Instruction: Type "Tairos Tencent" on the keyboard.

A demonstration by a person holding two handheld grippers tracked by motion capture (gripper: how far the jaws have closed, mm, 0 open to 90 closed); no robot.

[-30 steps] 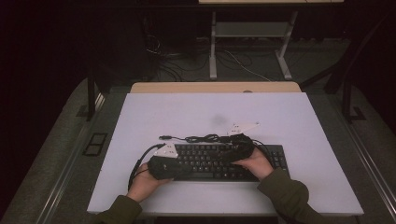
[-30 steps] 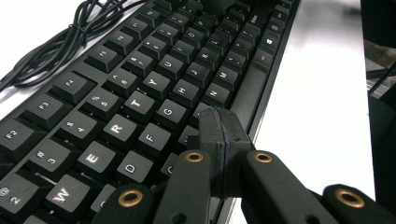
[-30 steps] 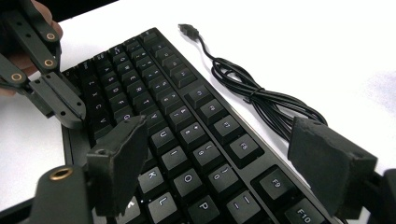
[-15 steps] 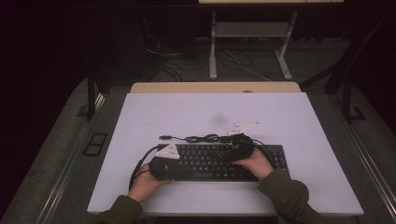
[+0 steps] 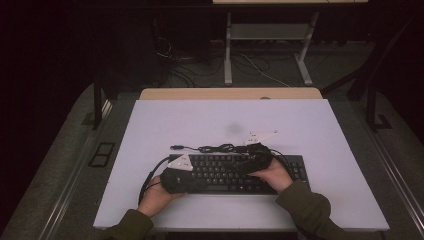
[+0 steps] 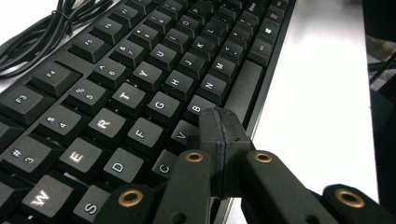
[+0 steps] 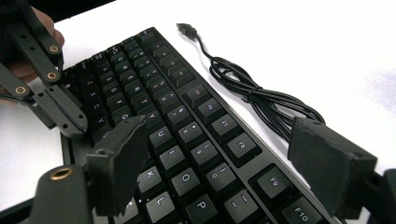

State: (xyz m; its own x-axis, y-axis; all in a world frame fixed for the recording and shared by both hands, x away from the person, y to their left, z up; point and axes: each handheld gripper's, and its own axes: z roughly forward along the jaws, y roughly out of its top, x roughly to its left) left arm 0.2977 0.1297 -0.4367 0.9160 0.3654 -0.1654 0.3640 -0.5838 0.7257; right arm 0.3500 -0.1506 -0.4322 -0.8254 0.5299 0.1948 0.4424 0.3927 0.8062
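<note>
Nothing has shifted since the earlier high view: both hands and the black full-size plastic keyboard (image 5: 235, 172) sit where they were.

From the high view, the keyboard lies on the white bench (image 5: 310, 125) near its front edge, its bundled black cable (image 5: 210, 148) just behind it. The left hand-held gripper (image 5: 176, 180) rests at the keyboard's left end, the right hand-held gripper (image 5: 257, 159) over its right-middle.

In the left gripper view, the left hand-held gripper (image 6: 219, 135) has its jaws pressed together with nothing between them, the tip low over the bottom letter row by the V and B keys.

In the right gripper view, the right hand-held gripper (image 7: 219, 158) stands wide open, jaws straddling the upper key rows without gripping.

Judging by this, key pressing seems underway; nothing shows how much remains.
</note>
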